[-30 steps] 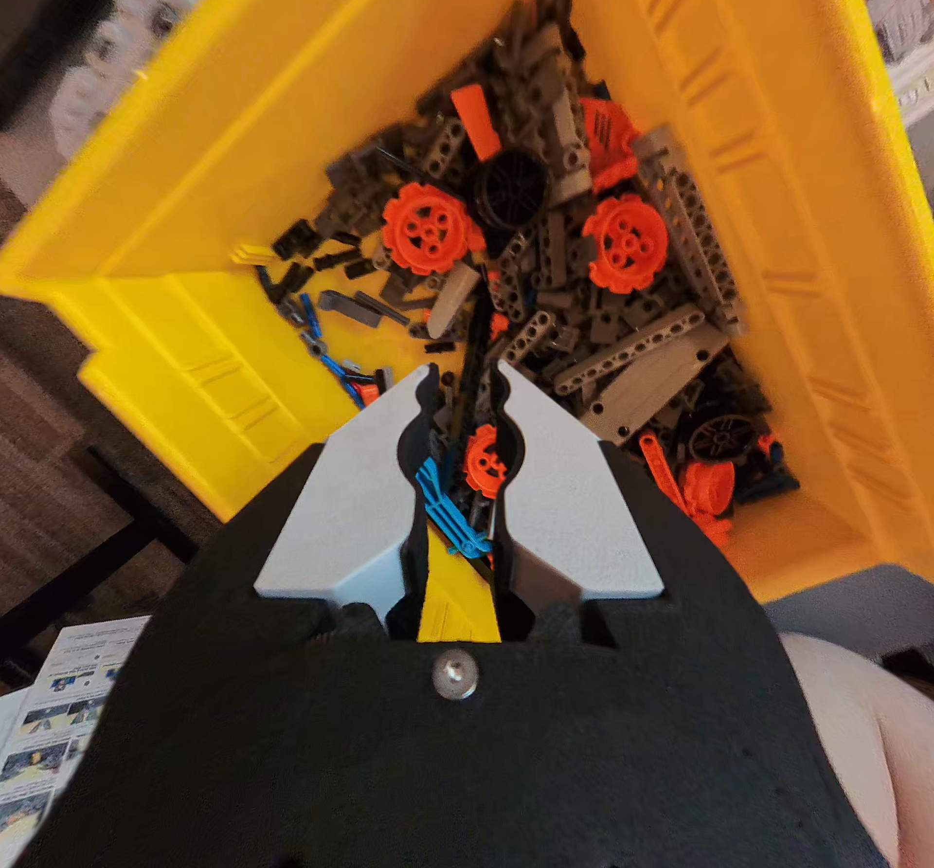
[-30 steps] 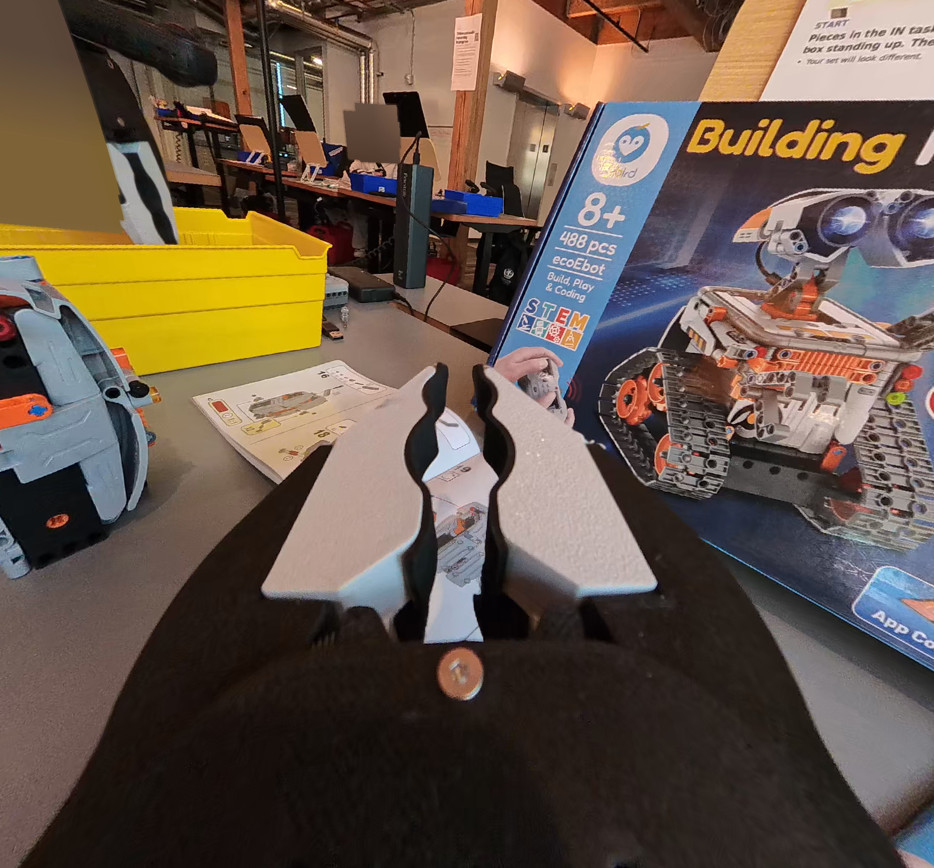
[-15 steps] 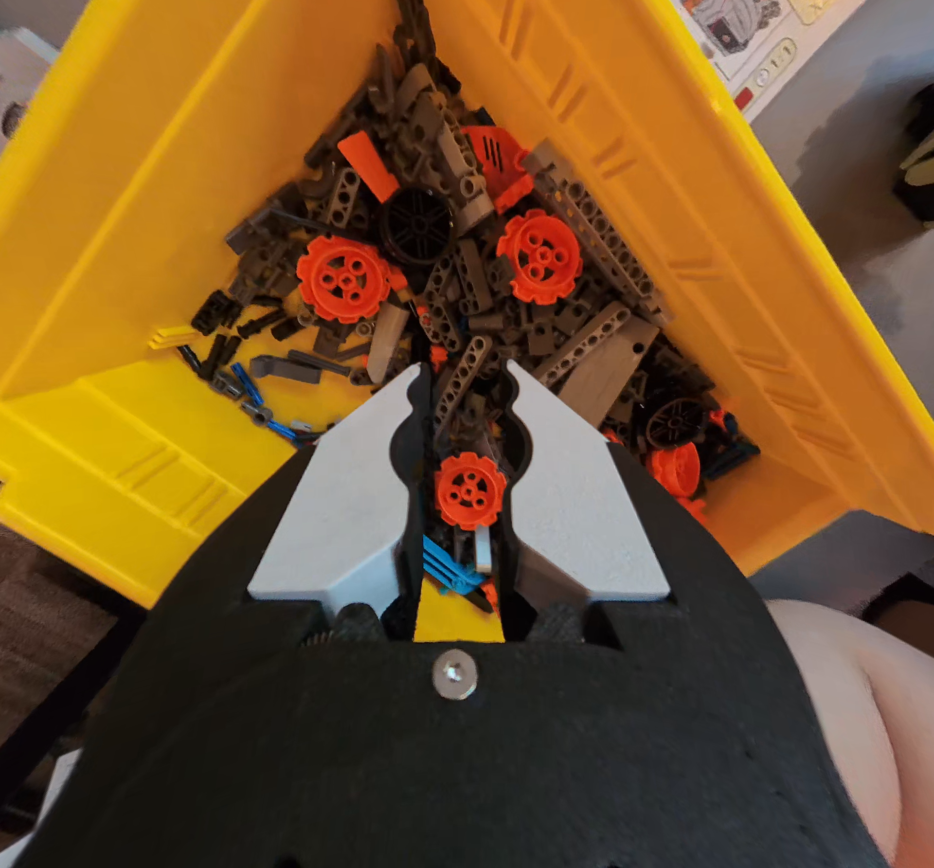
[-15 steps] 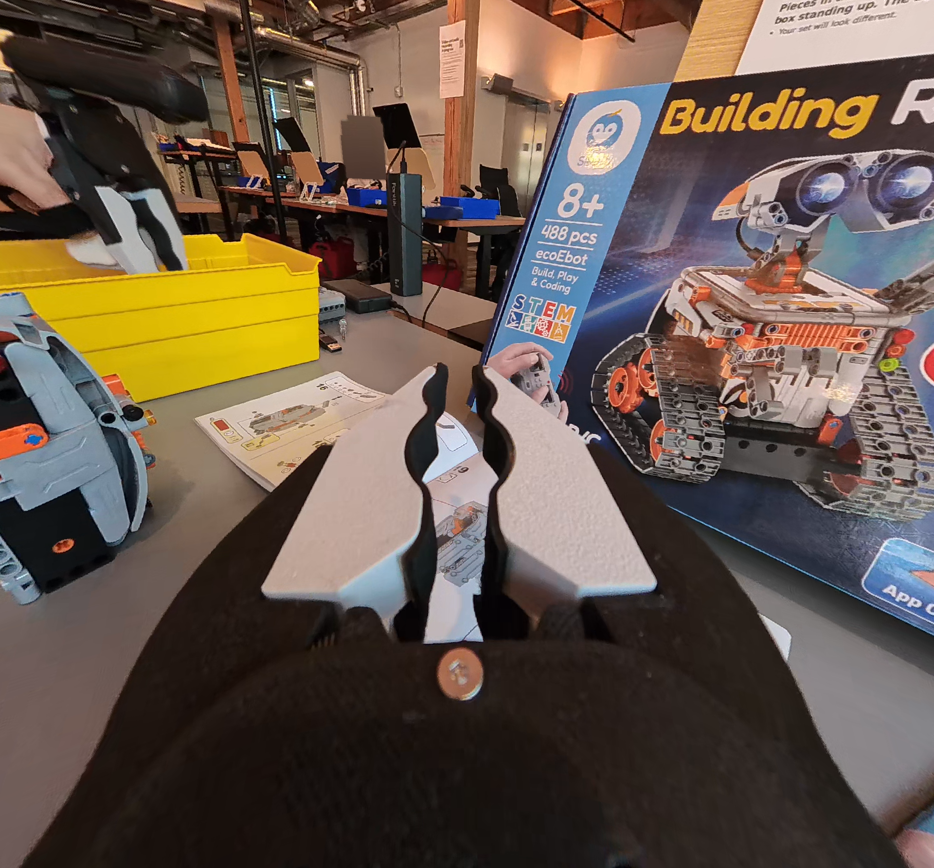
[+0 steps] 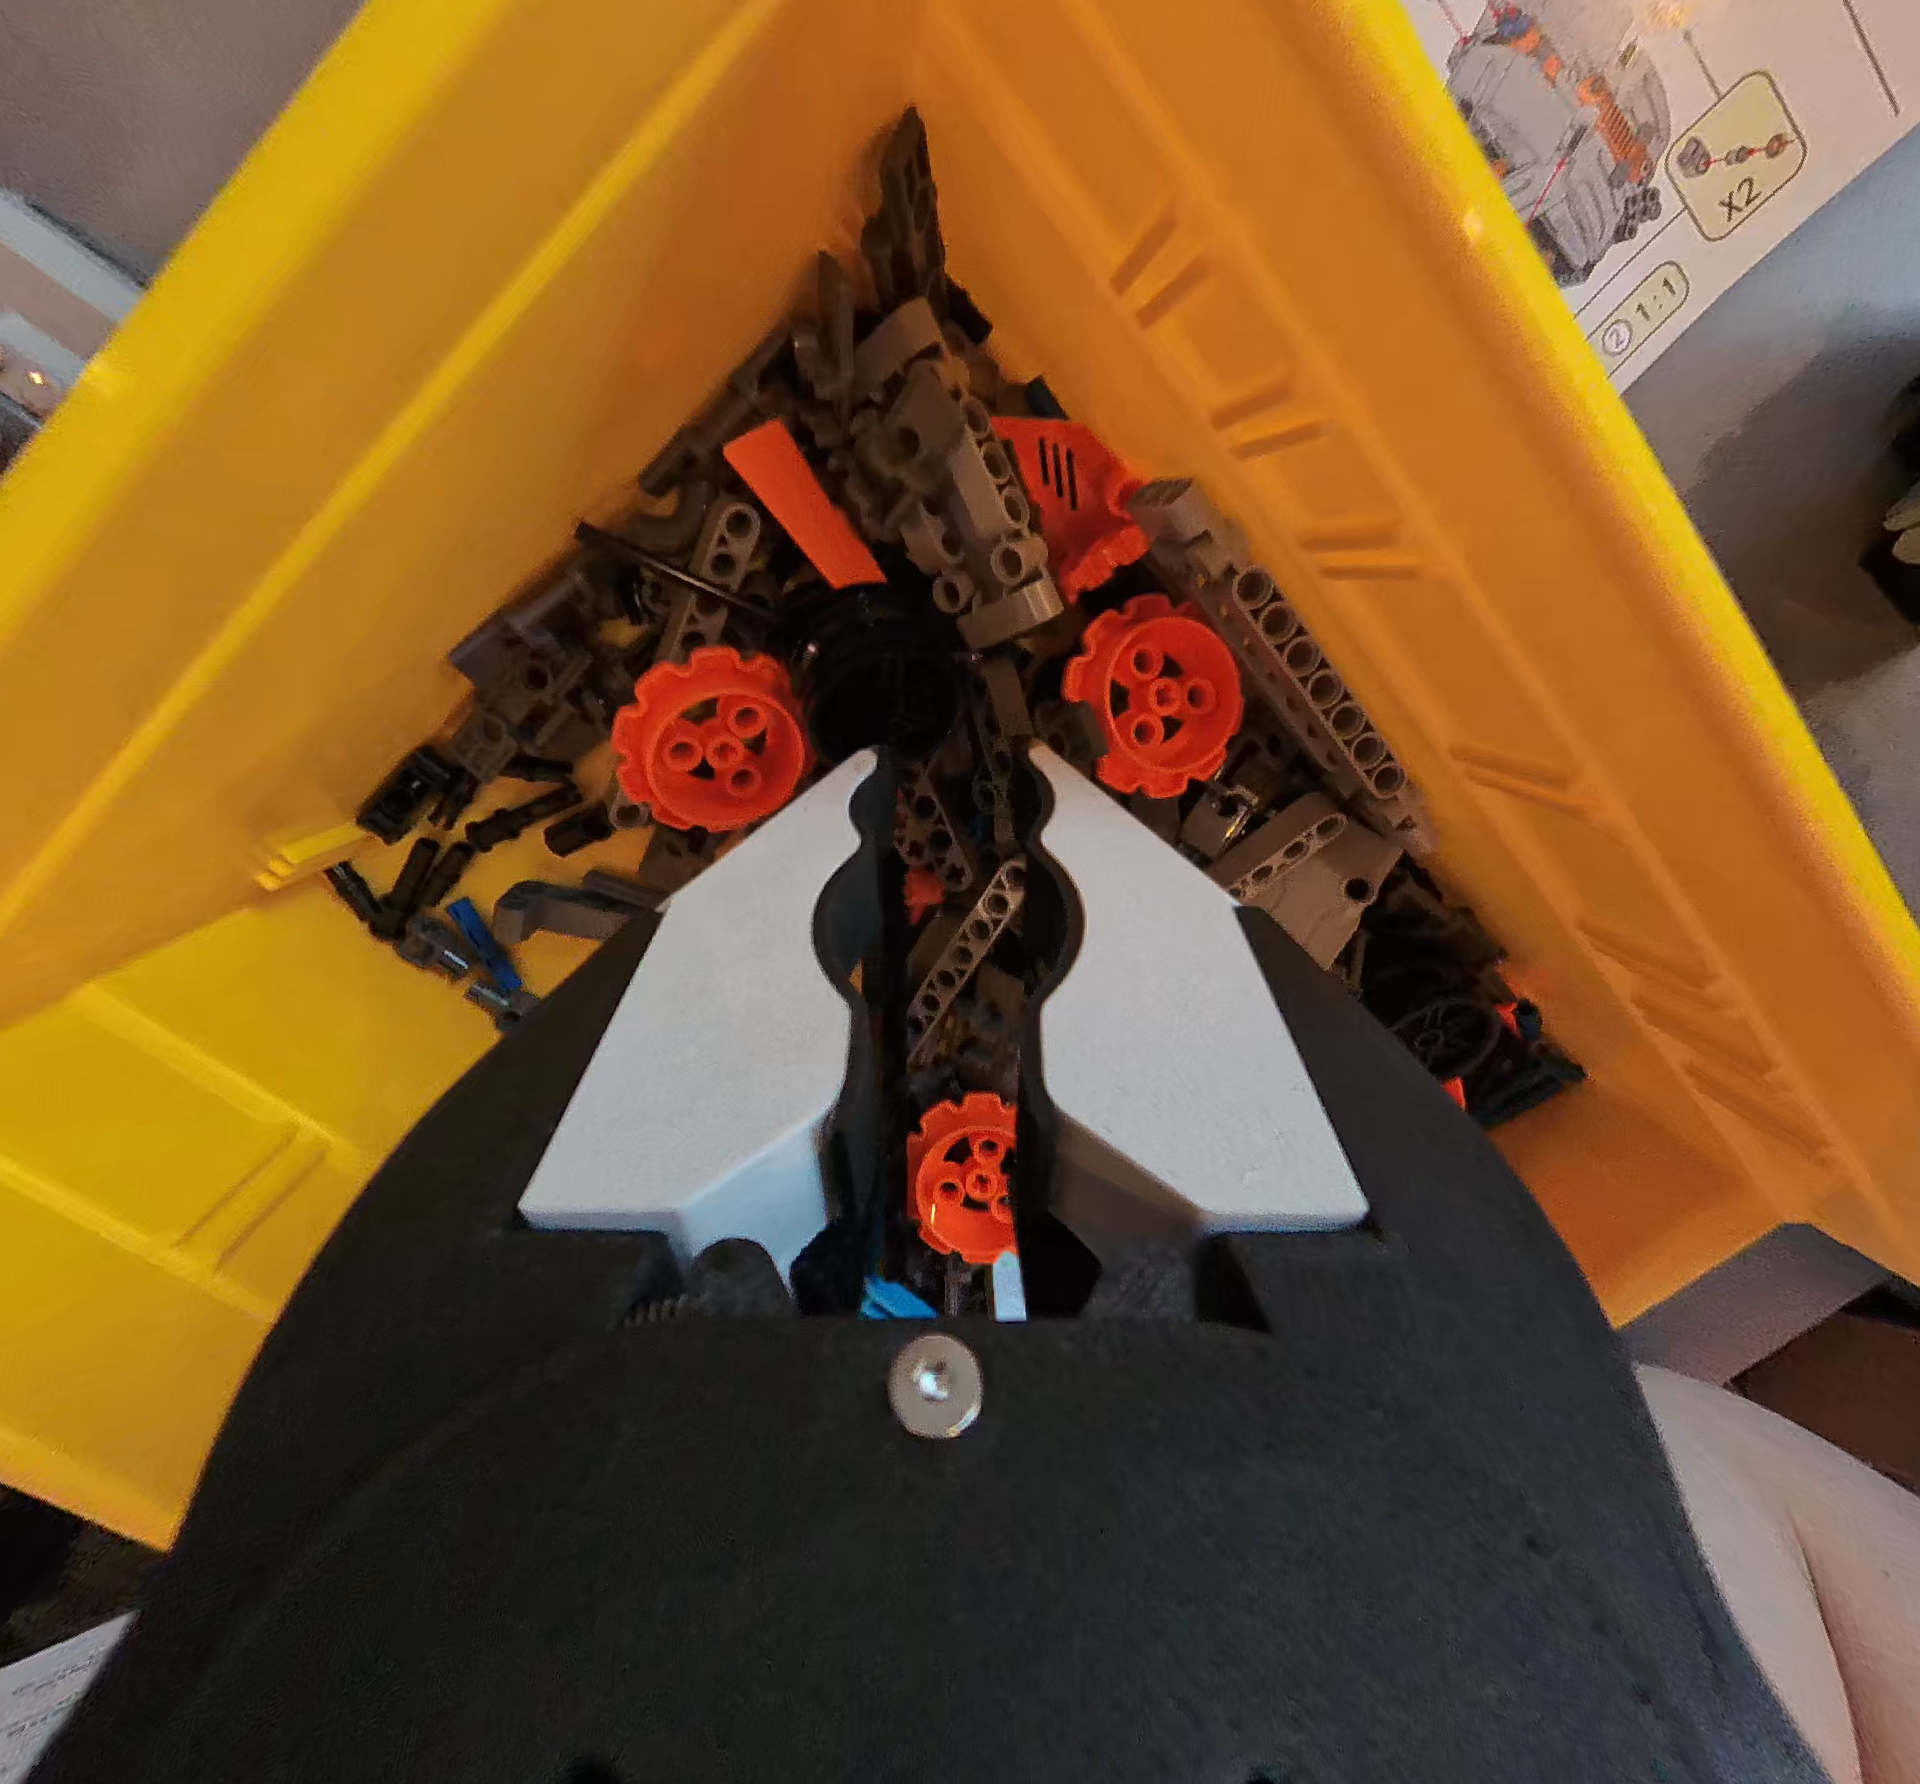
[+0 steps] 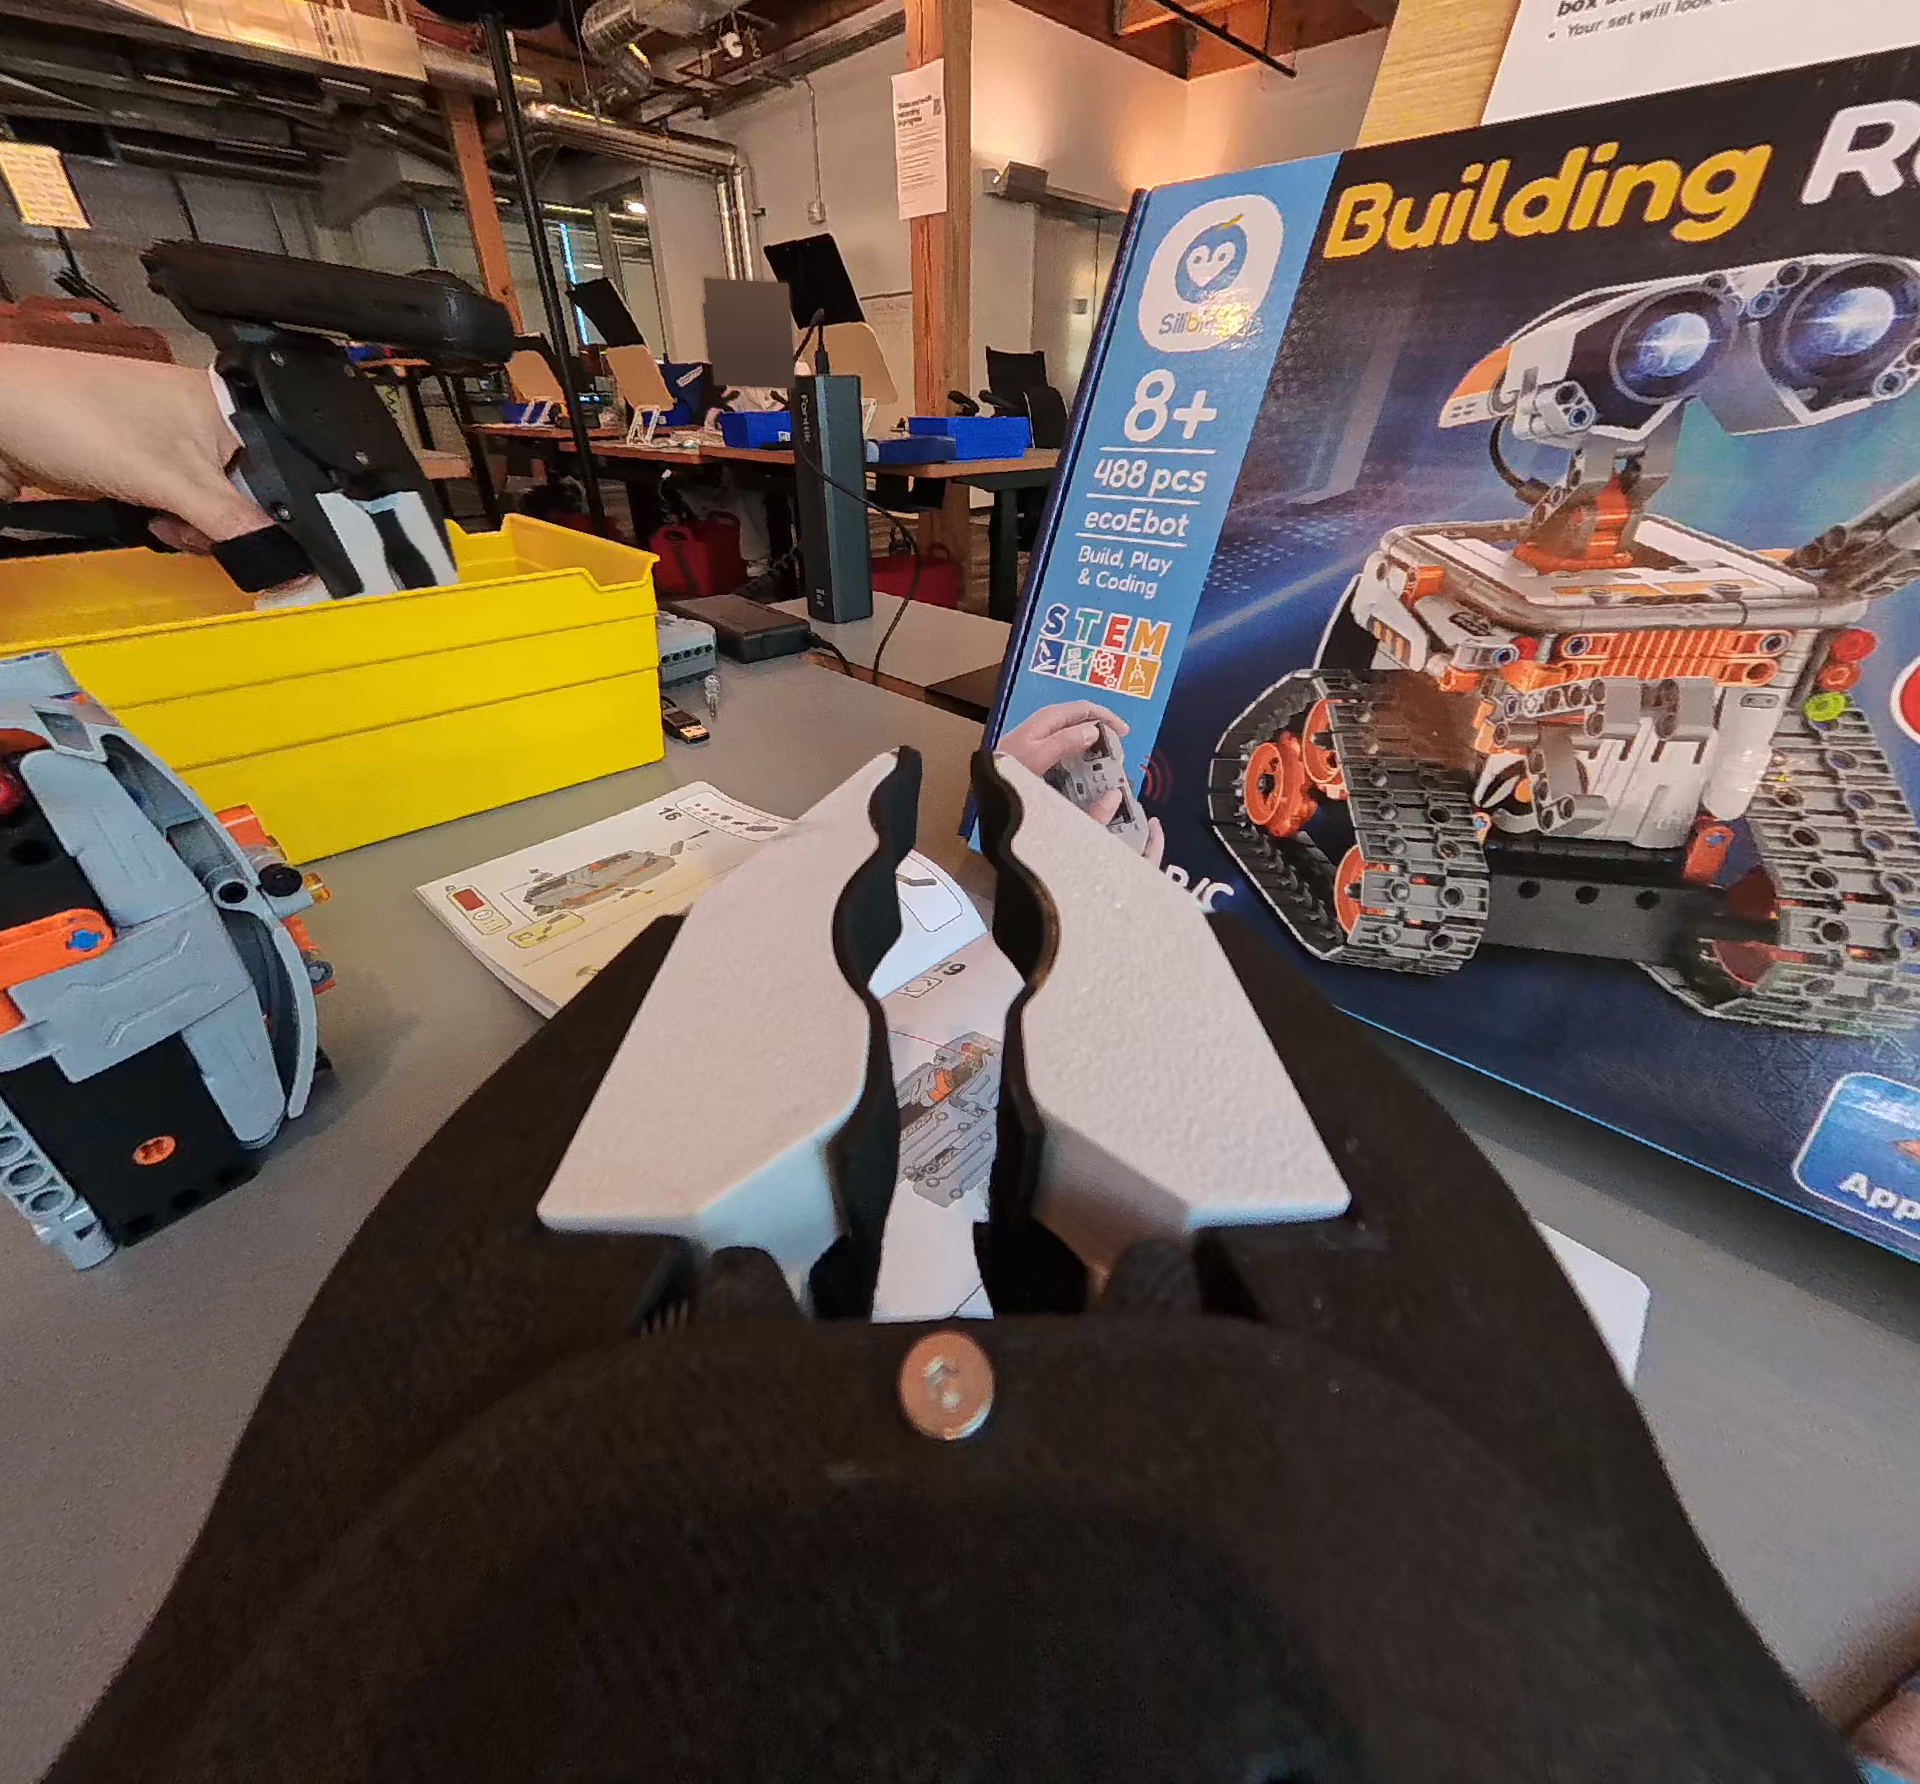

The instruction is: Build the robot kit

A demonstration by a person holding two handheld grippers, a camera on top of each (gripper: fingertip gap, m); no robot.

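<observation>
Left wrist view: left gripper [image 5: 956, 768] is hanging inside the yellow bin [image 5: 416, 384], jaws parted, gripping nothing. It's pointing down at the parts pile [image 5: 935, 539] heaped toward the far corner. A grey beam [image 5: 966, 945] and a small orange gear [image 5: 961, 1178] are showing through the gap, lying below, not pinched. Two bigger orange wheels [image 5: 712, 752] [image 5: 1153, 690] are sitting just past the fingertips, one on each side. A booklet [image 5: 1662, 72] is lying outside the bin wall.

Handling, my guess: the parts are light, stiff, slick plastic and loosely tangled, so they're likely sliding when nudged. Pinch the beam across its narrow sides and a wheel across its toothed rim.

Versus 0.5 s ago, the gripper is sitting deeper and further along the pile. The small gear is now down near the jaw roots.

Right wrist view: right gripper [image 6: 945, 768] is hovering low over the table [image 6: 416, 1163], jaws slightly apart and empty, above the open booklet [image 6: 623, 893]. The kit box [image 6: 1558, 591] is standing to the right and a part-built model [image 6: 135, 986] is on the left. Further back a hand [image 6: 114, 456] is dipping the left gripper [image 6: 384, 539] into the bin [image 6: 364, 695], lower than before. The right gripper is barely moving.
</observation>
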